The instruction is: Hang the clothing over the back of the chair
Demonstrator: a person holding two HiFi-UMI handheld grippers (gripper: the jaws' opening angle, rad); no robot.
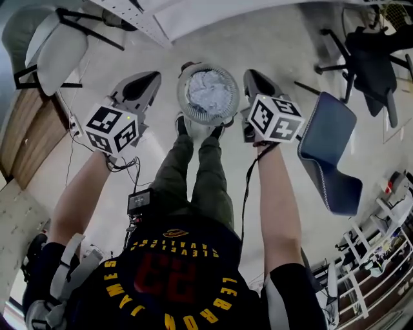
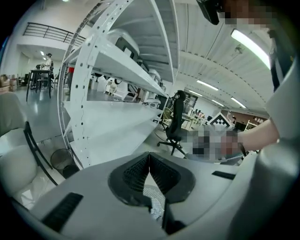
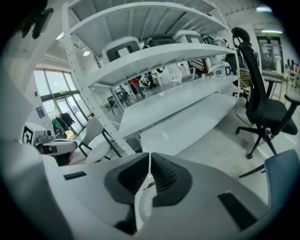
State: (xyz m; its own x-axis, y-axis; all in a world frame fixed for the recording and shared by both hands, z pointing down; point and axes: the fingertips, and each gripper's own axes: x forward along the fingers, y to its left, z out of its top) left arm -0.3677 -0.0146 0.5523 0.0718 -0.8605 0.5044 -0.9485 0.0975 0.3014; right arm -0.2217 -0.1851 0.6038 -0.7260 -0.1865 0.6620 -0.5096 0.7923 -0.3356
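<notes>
The clothing (image 1: 208, 92) is a pale crumpled cloth lying in a round mesh basket (image 1: 184, 107) on the floor in front of the person's feet. My left gripper (image 1: 152, 80) hangs just left of the basket, apart from it, and my right gripper (image 1: 251, 77) just right of it. In the left gripper view the left gripper (image 2: 149, 157) has its jaws together with nothing between them, and the basket mesh (image 2: 157, 202) shows below. The right gripper (image 3: 149, 157) is likewise shut and empty. A blue chair (image 1: 329, 155) stands to the right of the right arm.
A white shelf rack (image 1: 161, 16) runs along the far side. A black office chair (image 1: 371, 61) stands at the far right and a white chair (image 1: 55, 48) at the far left. A wooden surface (image 1: 26, 138) lies at the left edge.
</notes>
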